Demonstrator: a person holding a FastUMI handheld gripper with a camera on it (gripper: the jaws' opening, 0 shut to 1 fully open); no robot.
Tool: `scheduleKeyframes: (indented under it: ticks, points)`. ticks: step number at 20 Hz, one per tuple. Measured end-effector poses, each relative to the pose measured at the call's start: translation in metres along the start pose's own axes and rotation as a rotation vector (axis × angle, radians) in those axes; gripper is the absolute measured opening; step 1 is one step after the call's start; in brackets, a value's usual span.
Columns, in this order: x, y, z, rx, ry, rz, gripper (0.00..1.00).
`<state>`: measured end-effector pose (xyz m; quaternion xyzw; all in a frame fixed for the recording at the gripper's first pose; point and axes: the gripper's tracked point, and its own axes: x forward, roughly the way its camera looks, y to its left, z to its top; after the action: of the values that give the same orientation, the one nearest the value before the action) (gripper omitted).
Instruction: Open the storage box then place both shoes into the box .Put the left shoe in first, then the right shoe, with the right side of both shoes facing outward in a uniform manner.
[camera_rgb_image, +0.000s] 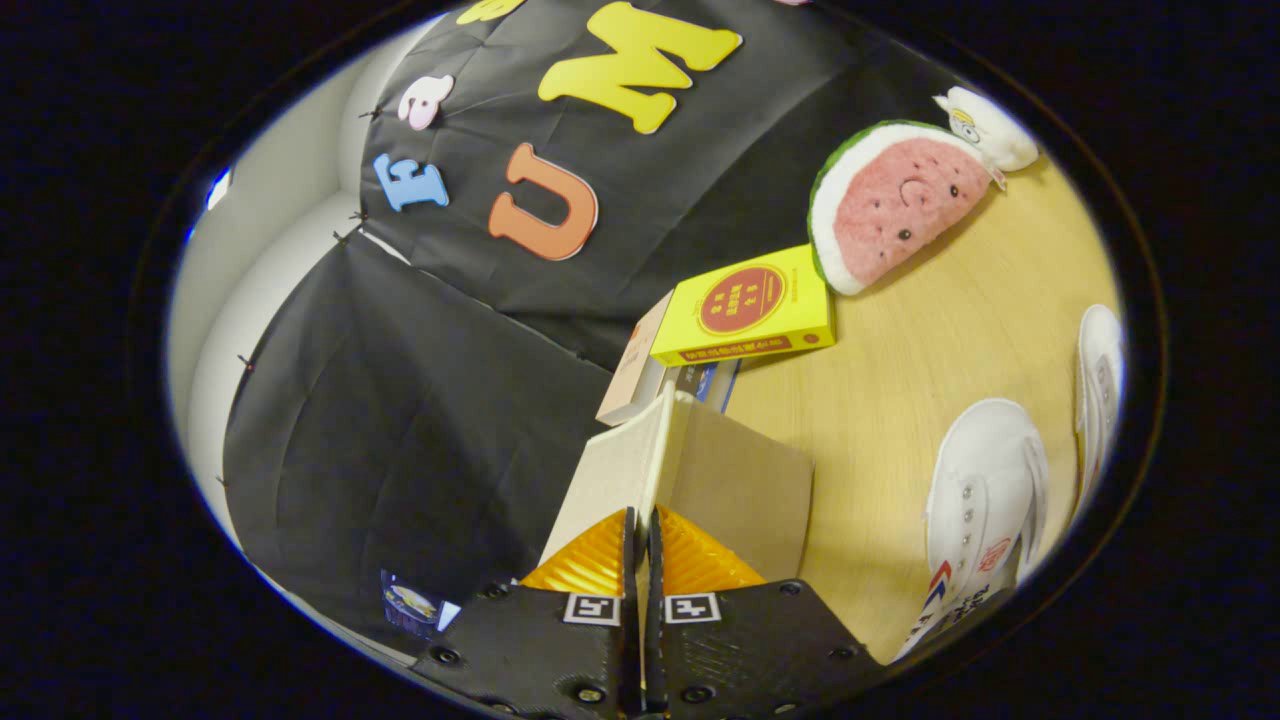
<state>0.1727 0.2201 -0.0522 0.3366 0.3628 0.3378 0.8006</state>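
Gripper view is tilting hard, and at the bottom centre the gripper (640, 530) is clamping its two fingers together on one raised cardboard flap of the storage box (700, 470). Two white shoes (985, 490) are lying on the wooden table (900, 380) at the lower right, one (1098, 385) further right, both apart from the box. One yellow book (745, 305) is resting on a stack mid-frame, and one watermelon plush (900, 200) is sitting at the upper right.
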Motion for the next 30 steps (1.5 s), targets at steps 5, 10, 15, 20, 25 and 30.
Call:
scheduleKeyframes:
  ticks: [5, 10, 15, 20, 25, 30]
  points:
    - [-0.007, 0.052, 0.014, -0.012, -0.028, 0.021, 0.01]
    - [0.002, 0.094, 0.02, -0.025, -0.049, -0.002, 0.01]
    - [0.023, 0.157, 0.019, 0.009, -0.056, 0.078, 0.01]
    - [0.056, 0.213, 0.0, -0.074, -0.067, 0.169, 0.04]
    - [0.092, 0.23, -0.019, -0.024, -0.06, 0.205, 0.09]
    - [0.111, 0.231, -0.033, 0.028, -0.05, 0.214, 0.4]
